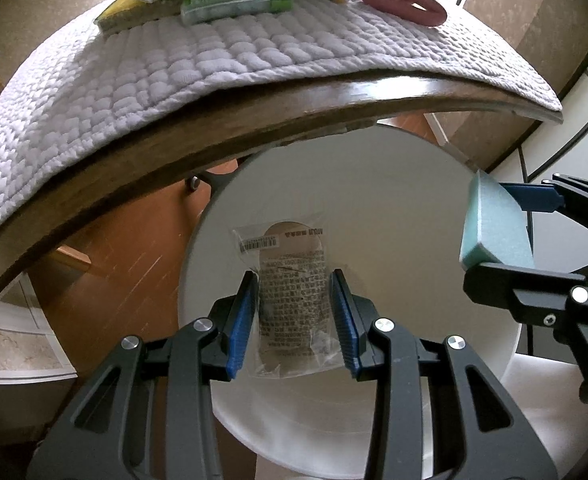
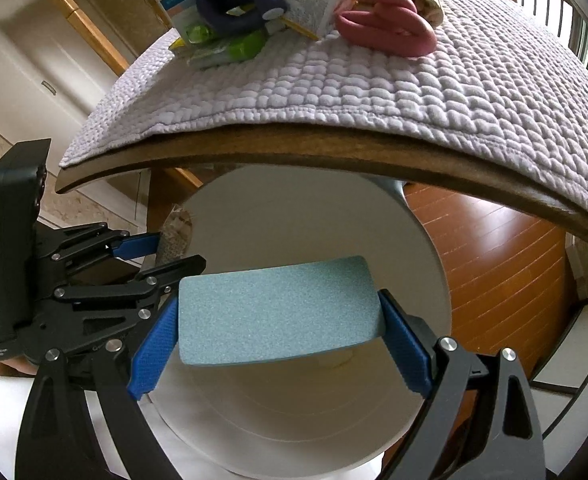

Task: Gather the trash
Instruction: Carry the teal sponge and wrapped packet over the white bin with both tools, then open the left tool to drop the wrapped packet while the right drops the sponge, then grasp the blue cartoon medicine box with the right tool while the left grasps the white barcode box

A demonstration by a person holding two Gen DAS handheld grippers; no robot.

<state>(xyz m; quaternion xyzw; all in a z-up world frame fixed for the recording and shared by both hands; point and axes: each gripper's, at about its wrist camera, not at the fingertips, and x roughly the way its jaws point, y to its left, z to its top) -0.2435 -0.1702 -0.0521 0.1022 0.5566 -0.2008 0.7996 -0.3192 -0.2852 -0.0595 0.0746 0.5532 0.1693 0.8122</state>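
The left gripper pinches a clear plastic wrapper hanging lengthwise directly above the white bin, while the right gripper, just beside it, clamps a teal foam block crosswise over the same opening, both below the table's edge.

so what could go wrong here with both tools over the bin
1. The clear wrapper in the left tool is light and crinkled; on release it may cling to a pad or drift past the white bin's rim.
2. The right tool holds the teal foam block by its ends; dropped tilted, it could clip the rim.
3. The tools sit close together, so they might bump.
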